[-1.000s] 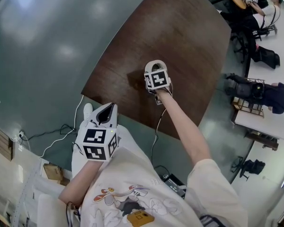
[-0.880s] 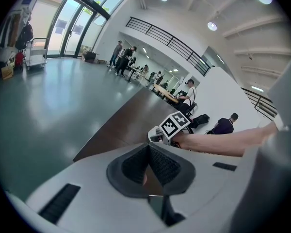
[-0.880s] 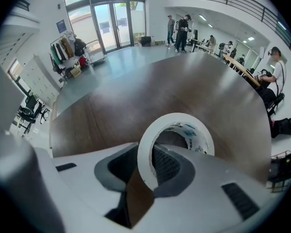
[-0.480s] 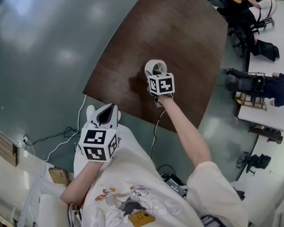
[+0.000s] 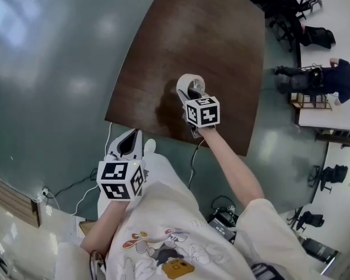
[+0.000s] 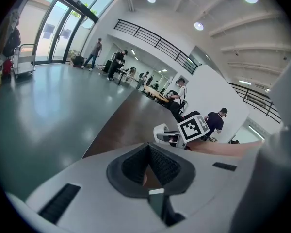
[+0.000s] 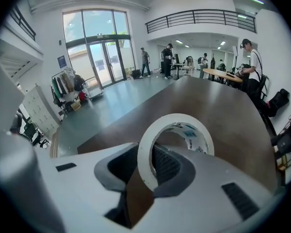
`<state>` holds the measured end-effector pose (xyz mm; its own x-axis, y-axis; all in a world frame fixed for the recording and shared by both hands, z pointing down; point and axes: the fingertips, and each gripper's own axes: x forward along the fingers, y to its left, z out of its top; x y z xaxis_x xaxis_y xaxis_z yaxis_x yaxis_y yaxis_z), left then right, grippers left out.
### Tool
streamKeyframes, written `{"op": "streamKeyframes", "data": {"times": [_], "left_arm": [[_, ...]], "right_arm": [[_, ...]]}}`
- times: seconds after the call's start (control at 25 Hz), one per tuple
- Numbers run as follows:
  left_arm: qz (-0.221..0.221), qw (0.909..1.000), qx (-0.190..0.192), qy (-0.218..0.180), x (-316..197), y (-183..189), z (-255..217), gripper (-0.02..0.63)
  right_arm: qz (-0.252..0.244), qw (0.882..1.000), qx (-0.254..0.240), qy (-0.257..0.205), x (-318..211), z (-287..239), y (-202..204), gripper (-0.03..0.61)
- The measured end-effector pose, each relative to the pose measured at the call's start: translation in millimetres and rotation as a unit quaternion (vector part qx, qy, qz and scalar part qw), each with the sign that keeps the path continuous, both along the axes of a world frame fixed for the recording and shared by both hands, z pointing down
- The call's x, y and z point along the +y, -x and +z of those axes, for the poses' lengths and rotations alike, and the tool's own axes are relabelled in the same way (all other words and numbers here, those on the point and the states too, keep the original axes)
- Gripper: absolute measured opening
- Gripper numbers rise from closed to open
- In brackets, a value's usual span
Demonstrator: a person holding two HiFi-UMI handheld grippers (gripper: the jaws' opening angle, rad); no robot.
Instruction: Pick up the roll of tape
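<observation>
The roll of tape is a white ring with a dark core, standing on edge. My right gripper is shut on its wall and holds it above the brown table. In the right gripper view one pad sits inside the tape ring and one outside, right gripper pointing steeply down at the table. My left gripper hangs off the table's near edge over the floor, its pads together on nothing. From the left gripper view the tape shows ahead.
The green-grey floor surrounds the table. Cables trail on the floor at the near left and a dark box lies by my right side. People, chairs and other tables stand at the far right.
My right gripper has risen with the tape, which has left the table top. The left gripper has drifted a little beside my body.
</observation>
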<state>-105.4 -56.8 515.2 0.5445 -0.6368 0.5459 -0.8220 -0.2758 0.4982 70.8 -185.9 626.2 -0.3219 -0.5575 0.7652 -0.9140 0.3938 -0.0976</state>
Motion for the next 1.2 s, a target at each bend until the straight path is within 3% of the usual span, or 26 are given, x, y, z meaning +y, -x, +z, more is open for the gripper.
{"op": "streamKeyframes", "data": {"times": [0.24, 0.44, 0.92, 1.2], "left_arm": [[0.040, 0.9988, -0.010, -0.026, 6.8, 16.7, -4.0, 0.006], [0.066, 0.9977, -0.005, -0.016, 26.2, 22.7, 2.6, 0.006], [0.102, 0.9930, -0.023, -0.055, 78.1, -9.5, -46.3, 0.006], [0.098, 0.9918, -0.019, -0.080, 161.3, -60.4, -77.4, 0.006]], "right_arm": [[0.010, 0.999, -0.008, -0.033, 36.8, -43.0, 11.9, 0.091], [0.027, 0.998, -0.032, -0.048, 75.4, -68.9, 23.9, 0.092], [0.017, 0.990, -0.071, -0.124, 135.5, -135.8, 17.6, 0.092], [0.007, 0.982, -0.100, -0.162, 232.2, -179.4, -15.4, 0.091]]}}
